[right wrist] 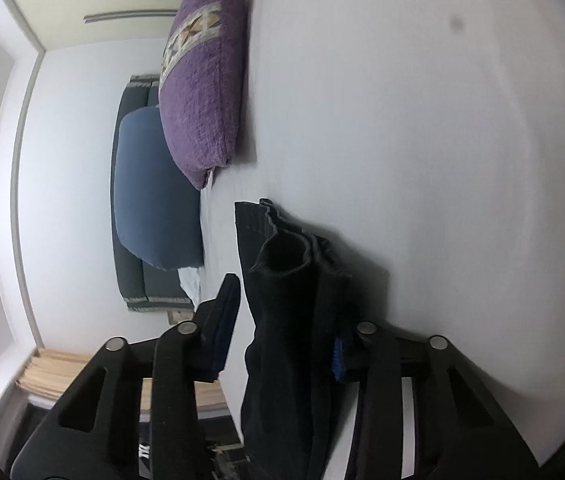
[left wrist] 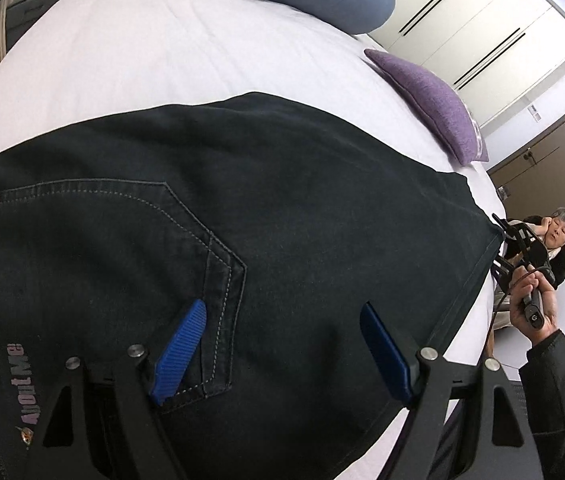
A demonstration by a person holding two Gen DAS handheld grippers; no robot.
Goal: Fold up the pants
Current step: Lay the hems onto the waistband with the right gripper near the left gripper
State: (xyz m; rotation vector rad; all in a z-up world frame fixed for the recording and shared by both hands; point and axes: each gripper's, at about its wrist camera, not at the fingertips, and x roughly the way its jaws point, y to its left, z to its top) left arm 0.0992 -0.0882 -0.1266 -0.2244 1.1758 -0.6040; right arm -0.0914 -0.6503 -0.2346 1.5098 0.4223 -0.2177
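Left claw (left wrist: 282, 344) points steeply down, jaws wide apart, blue pads (left wrist: 180, 350) clear of the cloth, nothing gripped. Right claw (right wrist: 282, 344) is rolled sideways, pointing slightly down, jaws partly apart with dark cloth between them; left pad stands off it. Right hand (left wrist: 532, 308) grips its handle, dark sleeve (left wrist: 558, 384) behind.

Pants (left wrist: 242, 200): pale lettering "About Me" sewn near the waistband, left of the back pocket (left wrist: 130, 248).
Handle of right gripper (left wrist: 532, 318): small round mark, perhaps a "G"; too small to be sure.
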